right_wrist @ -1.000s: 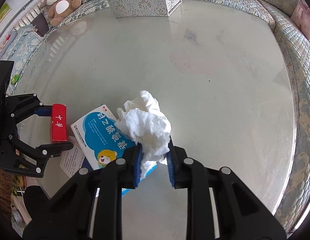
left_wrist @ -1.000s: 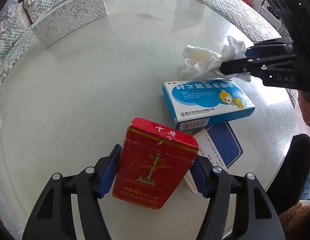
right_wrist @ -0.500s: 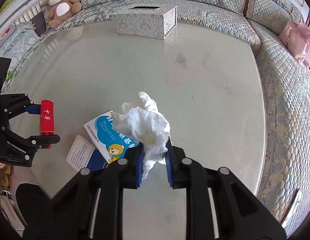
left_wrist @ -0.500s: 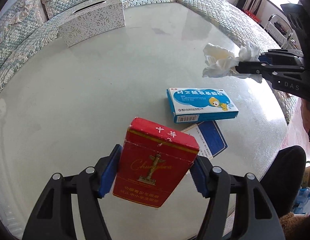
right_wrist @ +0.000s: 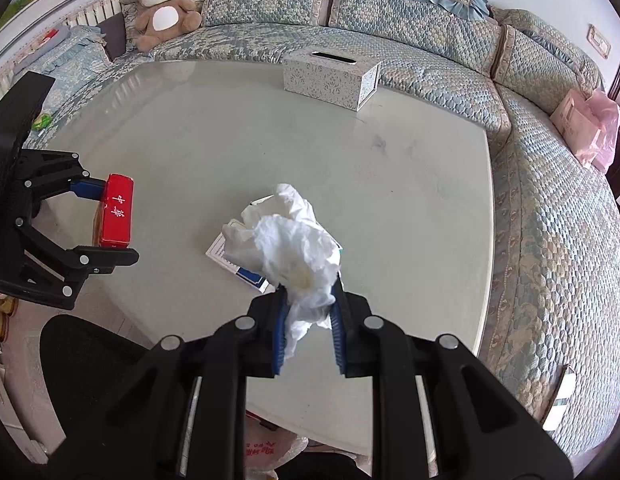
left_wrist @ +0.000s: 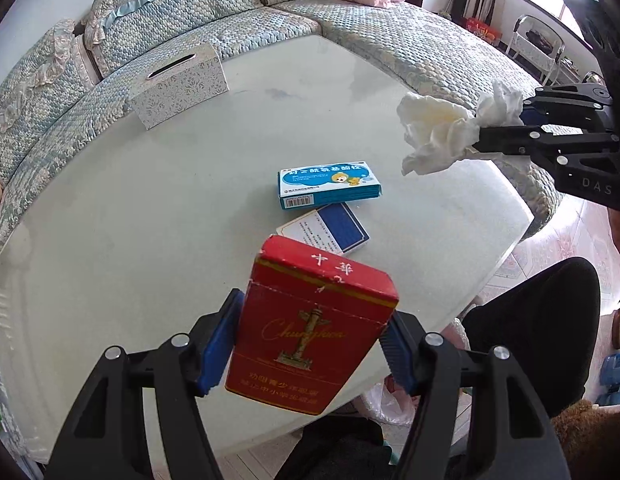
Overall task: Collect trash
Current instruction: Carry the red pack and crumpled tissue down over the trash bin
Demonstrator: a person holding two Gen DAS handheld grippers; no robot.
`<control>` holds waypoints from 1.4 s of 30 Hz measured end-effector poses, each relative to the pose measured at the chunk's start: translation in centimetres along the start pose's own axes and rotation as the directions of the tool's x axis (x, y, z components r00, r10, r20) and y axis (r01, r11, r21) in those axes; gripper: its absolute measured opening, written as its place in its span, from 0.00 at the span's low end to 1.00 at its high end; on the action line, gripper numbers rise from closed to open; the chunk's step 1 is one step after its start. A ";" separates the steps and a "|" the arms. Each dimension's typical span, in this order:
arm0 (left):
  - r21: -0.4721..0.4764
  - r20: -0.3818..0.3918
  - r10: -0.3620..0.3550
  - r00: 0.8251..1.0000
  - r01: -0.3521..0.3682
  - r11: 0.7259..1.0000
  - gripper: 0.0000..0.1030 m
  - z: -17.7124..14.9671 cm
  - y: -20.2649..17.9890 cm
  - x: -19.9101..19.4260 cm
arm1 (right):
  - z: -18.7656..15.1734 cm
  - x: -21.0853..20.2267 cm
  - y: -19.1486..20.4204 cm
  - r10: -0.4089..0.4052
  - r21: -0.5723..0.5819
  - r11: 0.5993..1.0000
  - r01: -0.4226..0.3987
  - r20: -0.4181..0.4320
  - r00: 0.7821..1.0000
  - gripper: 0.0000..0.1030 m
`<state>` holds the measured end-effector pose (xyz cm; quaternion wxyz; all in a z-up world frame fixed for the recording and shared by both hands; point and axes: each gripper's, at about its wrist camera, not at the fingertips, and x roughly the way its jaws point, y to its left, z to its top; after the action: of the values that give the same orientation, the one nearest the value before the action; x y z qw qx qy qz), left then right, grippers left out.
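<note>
My left gripper [left_wrist: 310,340] is shut on a red cigarette pack [left_wrist: 310,328], held upright well above the glass table [left_wrist: 150,220]; the same red cigarette pack [right_wrist: 117,216] appears at the left of the right wrist view, in the left gripper [right_wrist: 102,220]. My right gripper [right_wrist: 308,312] is shut on a crumpled white tissue [right_wrist: 290,248], lifted over the table; this crumpled white tissue [left_wrist: 437,136] is at the right of the left wrist view with the right gripper [left_wrist: 505,124]. A blue medicine box [left_wrist: 329,185] and a blue-and-white leaflet [left_wrist: 325,232] lie on the table.
A patterned tissue box [right_wrist: 329,78] stands at the table's far edge. A quilted sofa [right_wrist: 549,220] curves around the table, with a plush bear [right_wrist: 162,8] and a pink bag [right_wrist: 585,128] on it. A plastic bag [right_wrist: 266,452] lies below the near edge beside a person's dark trouser leg [left_wrist: 529,328].
Both grippers rose and drew back toward the near table edge, carrying the pack and the tissue. The medicine box and leaflet look smaller and farther away.
</note>
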<state>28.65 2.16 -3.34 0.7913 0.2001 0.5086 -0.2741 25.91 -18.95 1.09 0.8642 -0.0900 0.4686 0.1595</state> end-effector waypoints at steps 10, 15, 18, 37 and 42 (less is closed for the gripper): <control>0.056 -0.009 -0.024 1.000 0.024 0.998 0.61 -6.5 -6.4 -0.9 | -7.1 -4.1 5.6 0.008 -0.061 0.998 -0.007 0.014 1.000 0.19; 0.080 -0.021 -0.045 0.999 0.047 0.996 0.61 -9.3 -9.0 -0.1 | -10.3 -4.5 7.9 0.015 -0.089 0.996 -0.016 -0.012 1.000 0.19; 0.095 -0.030 -0.055 0.998 0.058 0.994 0.61 -10.6 -10.3 0.4 | -12.1 -4.3 8.9 0.022 -0.097 0.995 -0.025 -0.035 0.999 0.19; 0.075 -0.119 -0.161 0.980 0.171 0.982 0.61 -15.5 -13.1 6.4 | -18.8 -0.2 9.5 0.039 -0.070 0.996 -0.050 -0.146 0.989 0.19; 0.068 -0.149 -0.192 0.970 0.204 0.977 0.61 -16.4 -14.0 8.0 | -19.3 1.2 9.7 0.043 -0.074 0.996 -0.056 -0.165 0.985 0.19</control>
<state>11.00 -0.69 -17.81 0.7130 0.1998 0.5691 -0.3575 7.97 -15.57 -10.50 0.8146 -0.1249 0.5331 0.1913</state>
